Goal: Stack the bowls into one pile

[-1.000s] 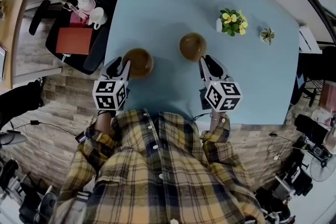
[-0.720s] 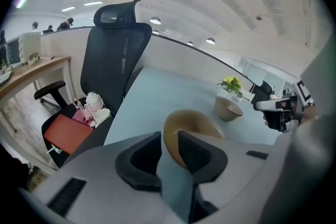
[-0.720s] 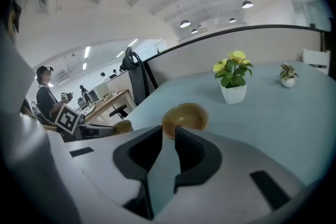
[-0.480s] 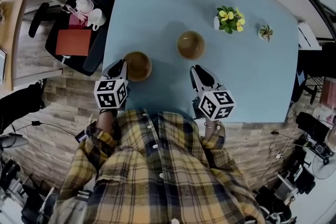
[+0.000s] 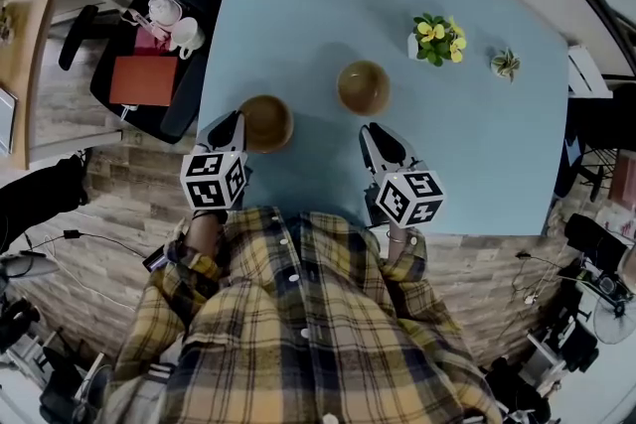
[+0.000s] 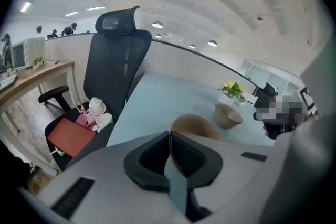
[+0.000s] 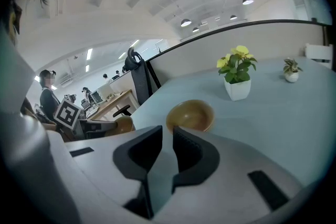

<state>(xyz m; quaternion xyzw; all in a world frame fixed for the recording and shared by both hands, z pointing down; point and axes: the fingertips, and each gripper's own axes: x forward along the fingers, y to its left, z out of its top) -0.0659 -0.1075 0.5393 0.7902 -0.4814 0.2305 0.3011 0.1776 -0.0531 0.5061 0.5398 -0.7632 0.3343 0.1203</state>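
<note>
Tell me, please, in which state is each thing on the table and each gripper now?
left gripper: shut on the near bowl's rim; jaws have just been closing
right gripper: slightly open, empty, short of the far bowl
near bowl: upright, gripped by rim, not yet stacked
far bowl: upright, free, apart from the near bowl
flower pot: upright, untouched
small plant: upright, untouched

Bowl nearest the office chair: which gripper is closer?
Left. The left gripper, jaws just closing, grips the near rim of this bowl; the right gripper sits apart to its right, empty, short of the other bowl.
</note>
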